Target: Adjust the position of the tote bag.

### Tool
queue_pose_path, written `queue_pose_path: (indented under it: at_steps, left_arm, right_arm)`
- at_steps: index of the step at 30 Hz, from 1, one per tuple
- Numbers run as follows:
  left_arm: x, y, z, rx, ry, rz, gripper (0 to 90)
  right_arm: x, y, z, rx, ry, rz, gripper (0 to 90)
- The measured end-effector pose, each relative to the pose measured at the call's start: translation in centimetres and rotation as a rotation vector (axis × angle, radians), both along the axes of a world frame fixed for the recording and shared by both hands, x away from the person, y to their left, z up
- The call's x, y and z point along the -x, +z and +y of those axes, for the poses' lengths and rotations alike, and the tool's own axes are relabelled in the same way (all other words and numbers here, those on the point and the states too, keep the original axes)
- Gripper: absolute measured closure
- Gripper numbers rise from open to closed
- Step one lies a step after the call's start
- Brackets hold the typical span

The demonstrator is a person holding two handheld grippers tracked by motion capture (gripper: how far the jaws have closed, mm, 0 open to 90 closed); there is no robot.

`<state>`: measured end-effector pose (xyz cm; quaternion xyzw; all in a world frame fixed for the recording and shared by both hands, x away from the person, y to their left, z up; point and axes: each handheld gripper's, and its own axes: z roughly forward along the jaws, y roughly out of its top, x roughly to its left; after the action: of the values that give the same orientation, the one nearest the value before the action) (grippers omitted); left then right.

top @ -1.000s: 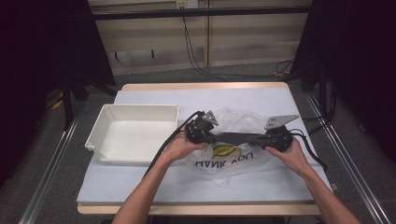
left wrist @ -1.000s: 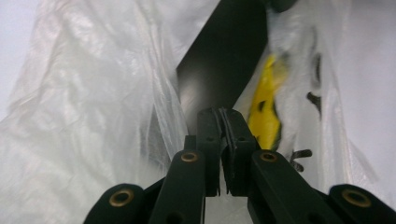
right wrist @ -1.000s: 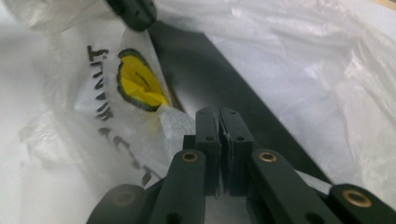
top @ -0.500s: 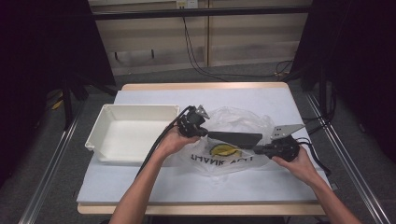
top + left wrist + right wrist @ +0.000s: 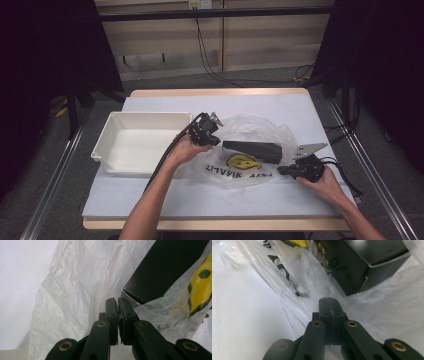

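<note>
High view: thin translucent white plastic bag (image 5: 250, 150) printed with black lettering and a yellow emblem, spread flat at the centre of the white-covered table (image 5: 150, 200). Long flat black cardboard box (image 5: 252, 151) lying inside the bag, near its middle. Left gripper (image 5: 214, 139) at the bag's left edge, just right of the shallow white rectangular plastic tray (image 5: 142, 142). Right gripper (image 5: 281, 171) at the bag's lower right edge, low over the table.

Left gripper view: jaws pressed together, pinching a fold of bag film at the tips (image 5: 117, 302). Box corner just beyond the tips, to the right; yellow emblem seen through the film at far right.

Right gripper view: jaws pressed fully together on the bag's film (image 5: 329, 302), with crumpled plastic on both sides. Box end just ahead, upper right; black lettering on the film at upper left.
</note>
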<state>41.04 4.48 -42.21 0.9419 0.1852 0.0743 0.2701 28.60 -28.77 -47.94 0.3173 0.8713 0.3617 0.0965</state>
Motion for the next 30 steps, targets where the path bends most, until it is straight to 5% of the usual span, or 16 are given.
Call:
queue_pose_path:
  at_steps: [15,20,30]
  left_arm:
    - [0.2,-0.1,-0.2,-0.006,-0.009,0.001,86.7]
    - [0.6,0.2,-0.3,-0.006,-0.044,-0.016,83.1]
    - [1.4,2.5,-0.5,0.083,-0.091,-0.054,75.8]
  right_arm:
    - [2.2,0.0,-1.2,-0.009,-0.031,-0.007,90.0]
    - [2.1,0.2,-1.1,-0.065,-0.046,-0.041,80.4]
    - [3.6,2.0,-1.6,-0.165,-0.083,-0.127,66.4]
